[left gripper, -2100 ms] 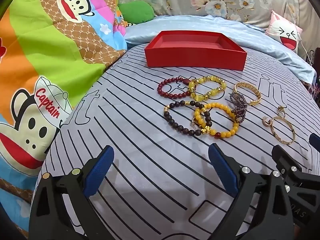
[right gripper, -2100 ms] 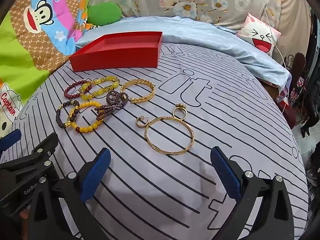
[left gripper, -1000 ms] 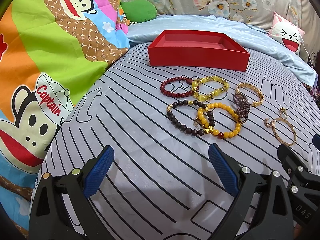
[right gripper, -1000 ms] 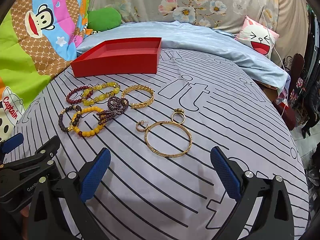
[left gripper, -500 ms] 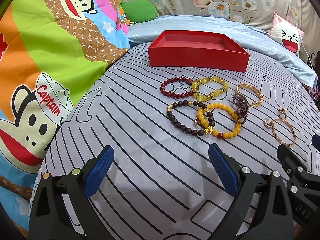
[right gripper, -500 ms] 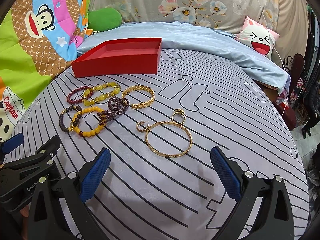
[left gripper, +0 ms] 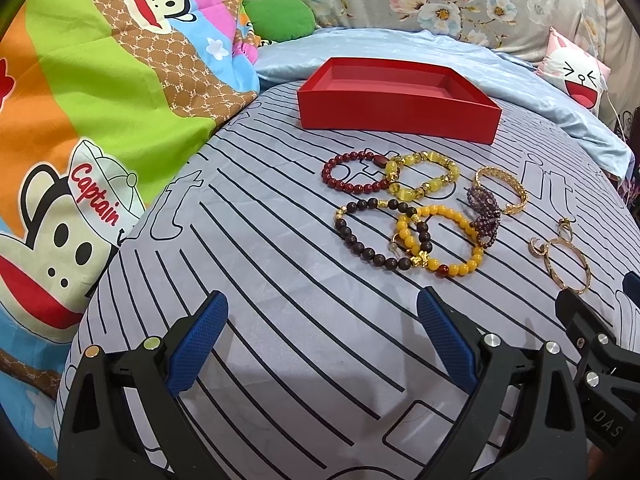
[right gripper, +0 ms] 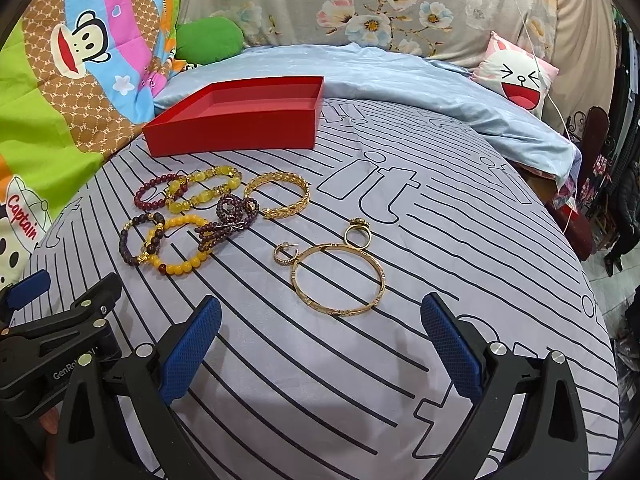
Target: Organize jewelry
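Meanwhile, both the left gripper (left gripper: pixel 322 342) and right gripper (right gripper: pixel 318 344) hover spread wide and empty, bracelets (left gripper: pixel 408 220) lying just ahead, likely bound for the bare red box (left gripper: pixel 396 110) beyond.

A bed (right gripper: pixel 440 240) in a grey striped sheet is filling the view, a cartoon-monkey quilt (left gripper: pixel 80 100) lying beside it, floral fabric (right gripper: pixel 400 4) hanging behind, a cat-face cushion (right gripper: pixel 516 76) resting nearby

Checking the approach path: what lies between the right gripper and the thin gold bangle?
Only bare striped bedsheet. In the right wrist view, the right gripper stands open just short of the thin gold bangle, with nothing between them.
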`<state>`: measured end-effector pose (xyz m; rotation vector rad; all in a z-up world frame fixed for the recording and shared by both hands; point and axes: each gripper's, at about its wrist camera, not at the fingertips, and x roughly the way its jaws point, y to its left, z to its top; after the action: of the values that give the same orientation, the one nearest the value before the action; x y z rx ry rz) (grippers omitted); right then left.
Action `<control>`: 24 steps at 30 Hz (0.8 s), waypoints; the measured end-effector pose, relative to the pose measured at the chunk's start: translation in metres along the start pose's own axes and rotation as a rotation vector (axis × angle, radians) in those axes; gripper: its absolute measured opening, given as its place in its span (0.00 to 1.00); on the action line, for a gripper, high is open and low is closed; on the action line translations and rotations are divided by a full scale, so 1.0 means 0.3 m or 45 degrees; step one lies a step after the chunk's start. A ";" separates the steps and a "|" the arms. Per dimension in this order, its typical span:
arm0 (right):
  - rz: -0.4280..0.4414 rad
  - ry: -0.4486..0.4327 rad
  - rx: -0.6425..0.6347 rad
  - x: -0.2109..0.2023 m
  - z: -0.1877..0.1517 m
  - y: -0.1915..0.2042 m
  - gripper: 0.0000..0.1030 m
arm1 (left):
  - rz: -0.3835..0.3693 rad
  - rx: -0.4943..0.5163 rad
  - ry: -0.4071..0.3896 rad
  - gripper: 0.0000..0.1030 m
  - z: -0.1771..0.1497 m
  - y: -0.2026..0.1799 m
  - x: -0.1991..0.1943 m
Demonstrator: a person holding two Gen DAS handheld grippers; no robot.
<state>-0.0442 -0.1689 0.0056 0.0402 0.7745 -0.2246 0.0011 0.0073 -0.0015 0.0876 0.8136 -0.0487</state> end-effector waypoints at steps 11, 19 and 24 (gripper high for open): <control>0.008 0.012 -0.010 0.004 -0.001 0.008 0.94 | 0.007 0.012 0.011 0.88 -0.001 -0.007 0.006; 0.004 0.015 -0.003 0.009 -0.002 0.011 0.94 | 0.008 0.031 0.019 0.88 0.000 -0.016 0.010; 0.004 0.021 -0.004 0.012 -0.003 0.011 0.94 | 0.010 0.031 0.023 0.88 0.001 -0.016 0.011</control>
<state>-0.0417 -0.1663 0.0022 0.0403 0.7912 -0.2206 0.0033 0.0025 -0.0040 0.1143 0.8308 -0.0500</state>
